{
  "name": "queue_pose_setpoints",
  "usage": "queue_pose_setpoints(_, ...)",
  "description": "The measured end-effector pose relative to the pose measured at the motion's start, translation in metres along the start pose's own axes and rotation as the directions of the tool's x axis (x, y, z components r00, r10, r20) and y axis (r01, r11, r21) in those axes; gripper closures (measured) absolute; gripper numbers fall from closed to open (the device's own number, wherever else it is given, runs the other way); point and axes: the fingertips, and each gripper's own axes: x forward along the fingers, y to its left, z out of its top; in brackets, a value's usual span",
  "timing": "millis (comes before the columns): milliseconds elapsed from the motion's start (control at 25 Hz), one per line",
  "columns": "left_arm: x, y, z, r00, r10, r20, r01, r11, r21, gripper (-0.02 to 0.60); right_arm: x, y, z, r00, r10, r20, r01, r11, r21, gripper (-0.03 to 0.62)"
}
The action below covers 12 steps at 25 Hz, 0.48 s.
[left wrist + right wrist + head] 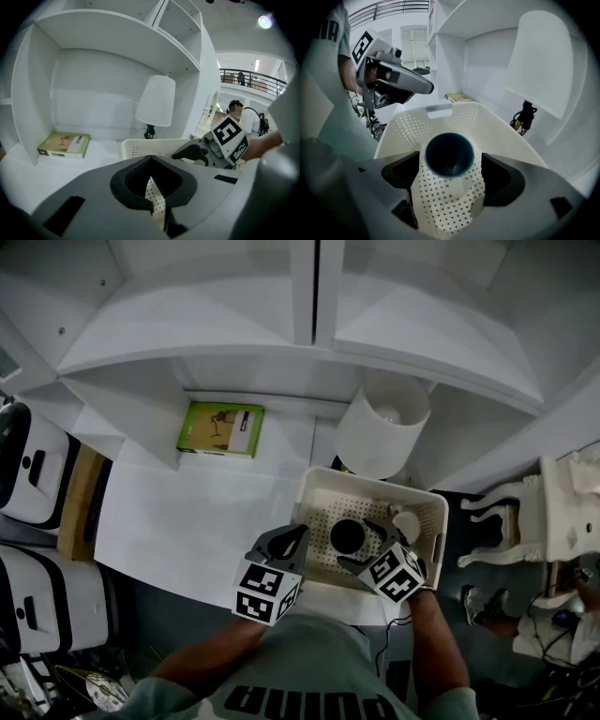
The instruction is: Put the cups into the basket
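Note:
A dark cup [348, 536] stands upright on the floor of the white perforated basket [433, 507]. My right gripper [364, 546] is open, with its jaws on either side of the cup [450, 153] and a small gap on each side. A pale cup [406, 524] lies in the basket's far right corner. At the basket's left rim my left gripper [284, 542] hovers shut with nothing in it. Through its narrow jaw slit in the left gripper view I see only the basket wall [140, 147].
The basket sits on a white shelf surface [187, 512] inside a white cabinet. A white lamp [382, 423] stands just behind the basket, and a green book [221, 427] lies at the back left. Black and white boxes [33, 474] stand at the far left.

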Motion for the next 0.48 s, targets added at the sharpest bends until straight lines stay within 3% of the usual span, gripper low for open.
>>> queue_pose_setpoints(480, -0.003, -0.015, 0.003, 0.996, -0.085, 0.024, 0.084, 0.996, 0.041, 0.575, -0.05, 0.011, 0.026, 0.981, -0.151, 0.123, 0.122, 0.969, 0.215, 0.201)
